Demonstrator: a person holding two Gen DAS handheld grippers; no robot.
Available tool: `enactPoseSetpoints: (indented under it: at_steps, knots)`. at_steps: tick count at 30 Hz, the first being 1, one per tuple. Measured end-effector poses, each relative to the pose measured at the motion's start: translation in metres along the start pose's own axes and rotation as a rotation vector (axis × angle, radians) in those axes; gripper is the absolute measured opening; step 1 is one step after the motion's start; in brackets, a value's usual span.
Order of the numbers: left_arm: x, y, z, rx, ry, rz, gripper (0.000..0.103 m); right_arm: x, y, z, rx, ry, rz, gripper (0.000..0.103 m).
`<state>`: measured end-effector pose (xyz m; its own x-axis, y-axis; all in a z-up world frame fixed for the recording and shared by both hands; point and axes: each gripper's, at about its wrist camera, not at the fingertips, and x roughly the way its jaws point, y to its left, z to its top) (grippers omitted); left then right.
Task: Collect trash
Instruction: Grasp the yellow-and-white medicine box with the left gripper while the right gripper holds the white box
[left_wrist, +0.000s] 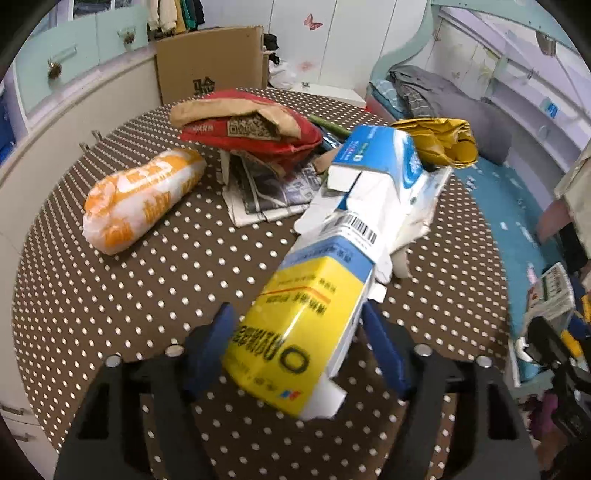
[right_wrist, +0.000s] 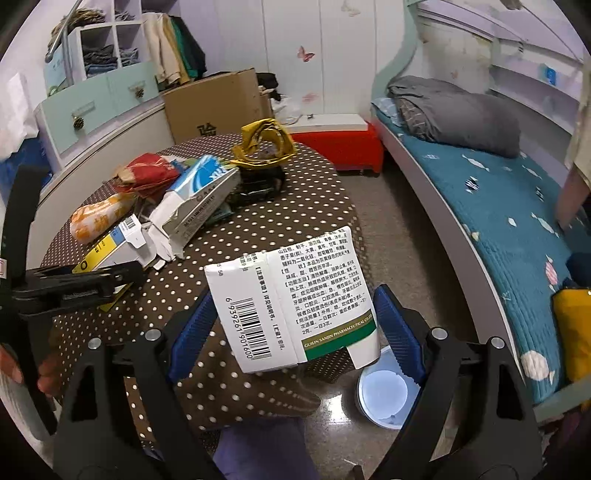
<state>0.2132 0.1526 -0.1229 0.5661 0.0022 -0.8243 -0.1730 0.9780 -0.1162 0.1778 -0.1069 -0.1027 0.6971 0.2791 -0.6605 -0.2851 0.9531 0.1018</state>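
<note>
While the left gripper (left_wrist: 295, 332) reaches over the round dotted desk (left_wrist: 110, 295), its 2 blue fingers (left_wrist: 384, 347) stand on both sides of a yellow and blue box (left_wrist: 295, 317). Its right finger touches the box edge; if the left one presses too I cannot tell, so the grip is not sure. Just beyond this box lies a blue and white carton (left_wrist: 376, 173), torn open, beside a red bag (left_wrist: 255, 125), an orange and white packet (left_wrist: 140, 195) and some newspaper (left_wrist: 266, 192). At the desk edge the right gripper (right_wrist: 295, 325) holds a white medicine box (right_wrist: 291, 299) up in the air, fingers clamped on its 2 sides. Below it on the floor stands a small white bin (right_wrist: 384, 395), near the bed (right_wrist: 498, 206).
</note>
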Motion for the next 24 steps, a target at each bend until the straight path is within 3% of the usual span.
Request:
enactPoseSetpoints:
  at_steps: [4,10,24]
  knots:
    - [-0.013,0.006,-0.01,-0.016,-0.01,0.012,0.057,-0.008,0.0,-0.003,0.001,-0.013,0.003,0.084]
    - [-0.035,0.003,-0.031,-0.027,-0.032,0.01,0.056,-0.025,0.006,-0.009,-0.023,-0.034,0.027,0.084]
    - [-0.059,-0.069,-0.058,0.125,-0.049,-0.066,0.056,-0.054,-0.012,-0.028,0.014,-0.03,0.001,0.084]
